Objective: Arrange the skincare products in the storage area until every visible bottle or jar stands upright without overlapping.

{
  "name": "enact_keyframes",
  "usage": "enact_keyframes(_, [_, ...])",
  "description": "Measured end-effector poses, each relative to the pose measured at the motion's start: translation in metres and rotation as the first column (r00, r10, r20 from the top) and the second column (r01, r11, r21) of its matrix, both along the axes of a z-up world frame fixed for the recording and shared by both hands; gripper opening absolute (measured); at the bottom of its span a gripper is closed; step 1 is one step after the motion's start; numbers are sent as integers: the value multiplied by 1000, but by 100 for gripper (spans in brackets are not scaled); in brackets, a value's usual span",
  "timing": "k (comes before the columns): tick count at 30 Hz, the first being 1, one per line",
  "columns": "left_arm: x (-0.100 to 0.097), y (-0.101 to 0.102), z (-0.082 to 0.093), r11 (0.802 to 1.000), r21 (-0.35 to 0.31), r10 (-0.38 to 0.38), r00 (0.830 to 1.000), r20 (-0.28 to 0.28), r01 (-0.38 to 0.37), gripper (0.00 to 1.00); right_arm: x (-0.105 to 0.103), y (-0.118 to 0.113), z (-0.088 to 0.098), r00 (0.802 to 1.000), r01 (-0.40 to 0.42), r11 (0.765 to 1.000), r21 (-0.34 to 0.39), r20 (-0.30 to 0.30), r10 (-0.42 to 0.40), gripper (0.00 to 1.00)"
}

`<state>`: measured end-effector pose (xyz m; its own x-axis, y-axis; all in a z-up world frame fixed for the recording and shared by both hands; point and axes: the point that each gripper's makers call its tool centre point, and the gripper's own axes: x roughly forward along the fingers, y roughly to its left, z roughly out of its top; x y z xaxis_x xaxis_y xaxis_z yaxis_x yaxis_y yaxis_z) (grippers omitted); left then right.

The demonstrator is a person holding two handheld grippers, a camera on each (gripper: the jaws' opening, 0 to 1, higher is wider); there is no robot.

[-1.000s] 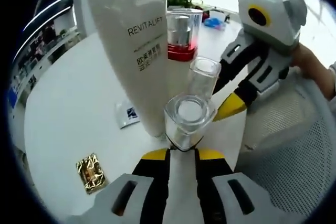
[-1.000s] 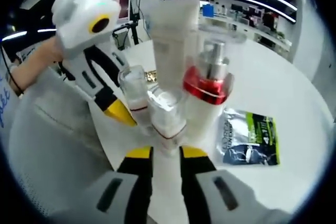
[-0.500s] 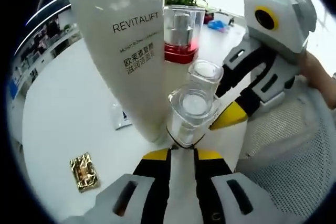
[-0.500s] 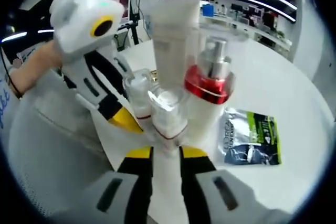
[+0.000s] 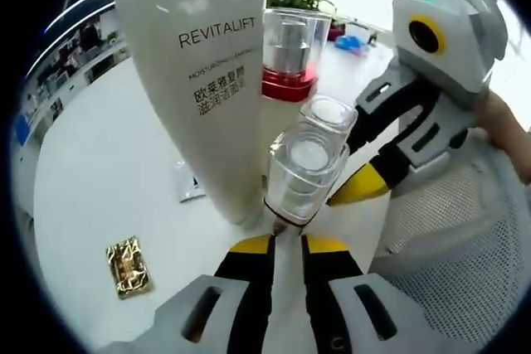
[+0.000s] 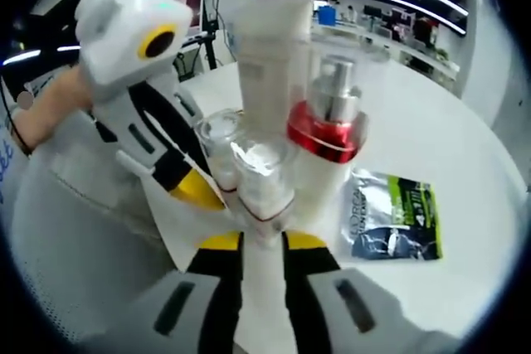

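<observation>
Crowding is the main hazard here: on the white table [image 5: 99, 172] four products stand close together, namely the tall white REVITALIFT tube [image 5: 203, 80] on its cap, the red-collared pump bottle [image 5: 288, 64] under a clear cover, and two small clear-capped bottles. In the left gripper view, the left gripper [image 5: 286, 242] has its yellow-tipped jaws drawn nearly together at the foot of the nearer small bottle [image 5: 303, 173]; they appear to pinch its base, though the contact point itself is hidden. In the right gripper view, the right gripper [image 6: 261, 240] likewise appears closed, low on the other small bottle [image 6: 259, 178]. Both bottles are upright, just beside each other and against the tube and pump bottle. Judgement: each grip is low on a top-heavy bottle, so any twist of a hand could tip it into its neighbour. The tube, balanced on a narrow cap, would likely fall at a light knock from either gripper body and topple the rest. Releasing with the bottles touching risks dragging one over as the jaws open. A printed sachet [image 6: 392, 215] and a gold packet [image 5: 126, 267] lie flat, well apart from the group.
</observation>
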<state>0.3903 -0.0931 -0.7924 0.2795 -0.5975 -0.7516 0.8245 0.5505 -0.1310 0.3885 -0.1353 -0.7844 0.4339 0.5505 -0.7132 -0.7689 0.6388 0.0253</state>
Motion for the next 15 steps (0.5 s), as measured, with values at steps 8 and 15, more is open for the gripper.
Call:
enact_keyframes(8, [1,0,-1,998,-22,63,997,-35,-64,9,2,-1,0,1000,5,1000,-3,6,-5,18])
enact_keyframes(15, [0,-2,0,996,-33,85,995,-54,-87,9,4,-3,0,1000,9,1000,-15,13,-9,18])
